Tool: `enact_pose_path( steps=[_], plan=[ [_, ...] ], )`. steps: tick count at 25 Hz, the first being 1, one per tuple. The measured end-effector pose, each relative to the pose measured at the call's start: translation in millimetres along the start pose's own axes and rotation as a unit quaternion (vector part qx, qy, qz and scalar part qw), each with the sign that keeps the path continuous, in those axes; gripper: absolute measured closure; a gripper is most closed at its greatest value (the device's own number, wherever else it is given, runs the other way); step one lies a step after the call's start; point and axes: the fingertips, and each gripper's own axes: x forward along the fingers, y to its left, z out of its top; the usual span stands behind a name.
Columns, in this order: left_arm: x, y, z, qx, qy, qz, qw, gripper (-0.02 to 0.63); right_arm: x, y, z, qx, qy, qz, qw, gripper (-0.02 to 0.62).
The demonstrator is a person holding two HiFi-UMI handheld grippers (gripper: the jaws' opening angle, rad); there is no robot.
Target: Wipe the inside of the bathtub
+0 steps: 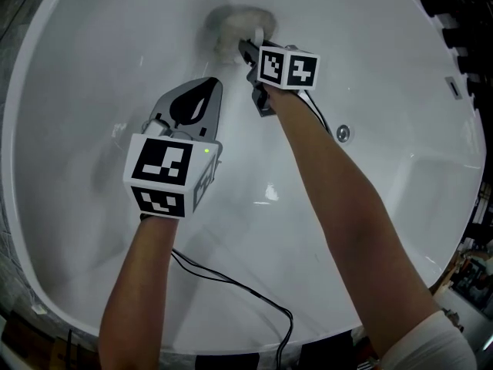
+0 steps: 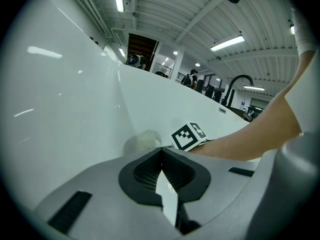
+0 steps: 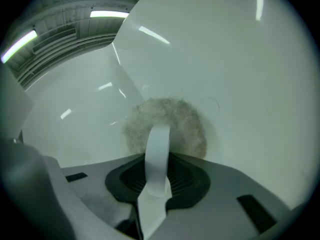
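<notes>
jaws of the left gripper [image 1: 209, 85] read as pressed together in the head view, with nothing showing between them, and they hang over the white wall of the bathtub [image 1: 92, 68]; ahead of them and a little to their right, the right gripper [image 1: 250, 48] reaches deeper into the tub, with a fluffy grey-white wiping pad [image 1: 229, 23] right at its tips and lying against the tub surface; a round metal fitting [image 1: 343, 133] sits on the tub wall well to the right of both jaws, and a black cable [image 1: 231, 284] trails back behind the left gripper; in the left gripper view, the left gripper [image 2: 161, 159] has its dark pads meeting in one seam and grips nothing, while the wiping pad [image 2: 142, 141] lies beyond the tips, slightly left, just beside the right gripper's marker cube [image 2: 189, 135]; in the right gripper view, the right gripper [image 3: 152, 189] is clamped on a white strap [image 3: 157, 149] that runs forward out of the jaws to the wiping pad [image 3: 187, 124], which lies flat on the bathtub [image 3: 240, 74] wall directly in front of the tips
</notes>
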Motion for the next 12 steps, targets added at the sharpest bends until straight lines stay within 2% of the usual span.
enact_pose_path(
  steps=[5,9,12],
  plan=[
    [-10.6,3.5,5.5,0.021,0.011,0.003,0.9997,0.6,-15.0,10.5,8.4,0.001,-0.008,0.005,1.0,0.505],
    [-33.2,4.4,19.5,0.018,0.016,0.009,0.9997,0.6,-44.6,25.6,11.3,0.014,-0.022,0.011,1.0,0.505],
    [-48.1,-9.9,28.3,0.012,0.017,0.0,0.9998,0.6,-78.3,29.6,14.0,0.039,-0.038,0.008,0.999,0.503]
  ],
)
